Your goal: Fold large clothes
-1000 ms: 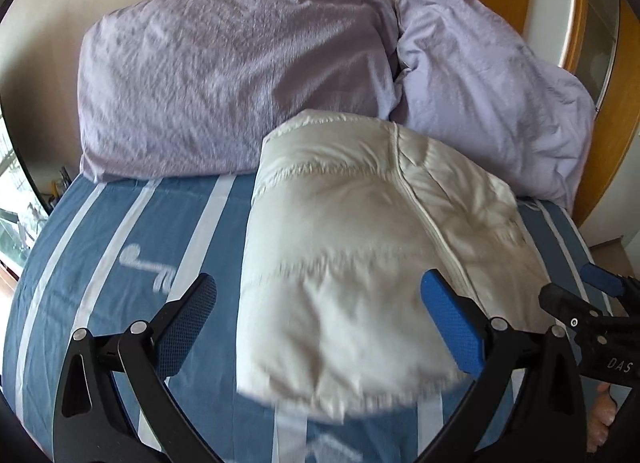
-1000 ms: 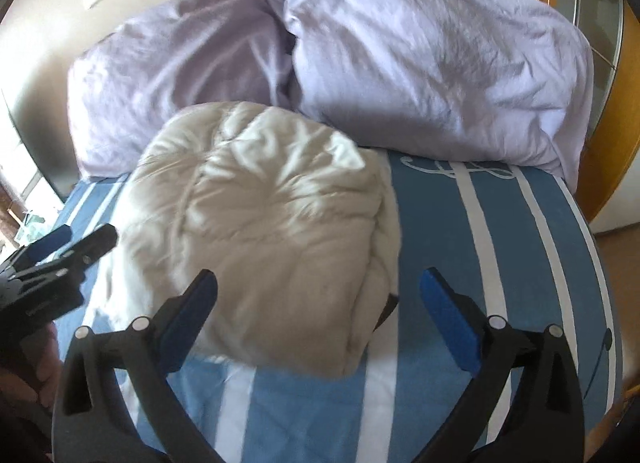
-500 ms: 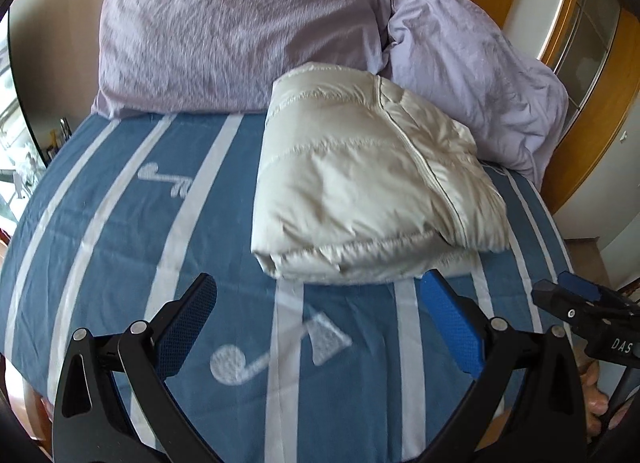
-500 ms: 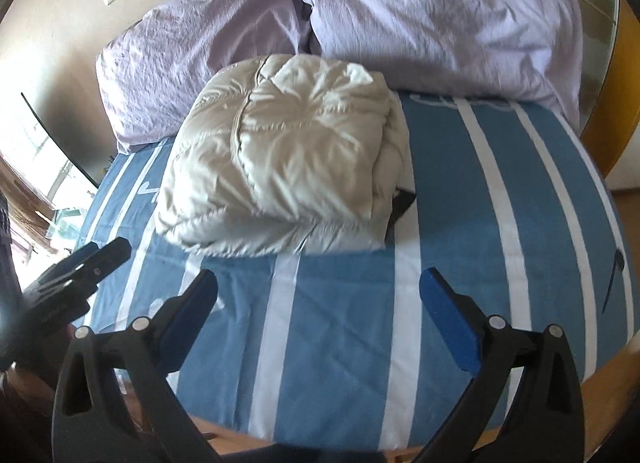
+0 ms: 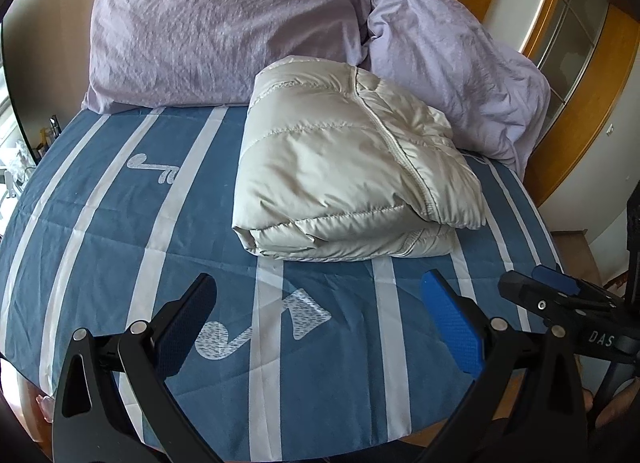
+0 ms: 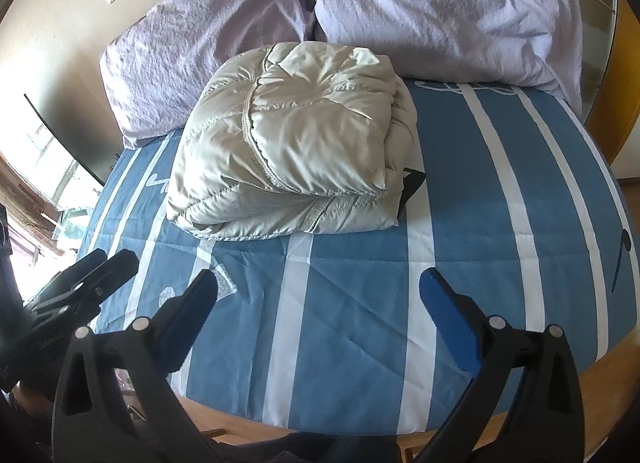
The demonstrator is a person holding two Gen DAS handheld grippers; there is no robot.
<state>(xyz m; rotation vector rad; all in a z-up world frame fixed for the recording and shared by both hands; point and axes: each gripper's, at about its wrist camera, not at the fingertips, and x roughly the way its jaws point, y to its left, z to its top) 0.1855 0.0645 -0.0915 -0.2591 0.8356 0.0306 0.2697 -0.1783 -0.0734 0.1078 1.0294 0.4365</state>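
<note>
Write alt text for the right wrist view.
A folded cream quilted puffer jacket lies on a blue bedspread with white stripes, against two lilac pillows. The open right claw hovers empty in the foreground, with the left claw at the left edge.

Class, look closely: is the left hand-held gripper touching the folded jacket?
Apart. The left wrist view shows bare striped bedsheet between the open left hand-held gripper and the folded jacket.

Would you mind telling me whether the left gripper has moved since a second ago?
Yes. The left gripper has pulled back from the folded jacket toward the foot of the bed; its open jaws now frame bare sheet.
</note>
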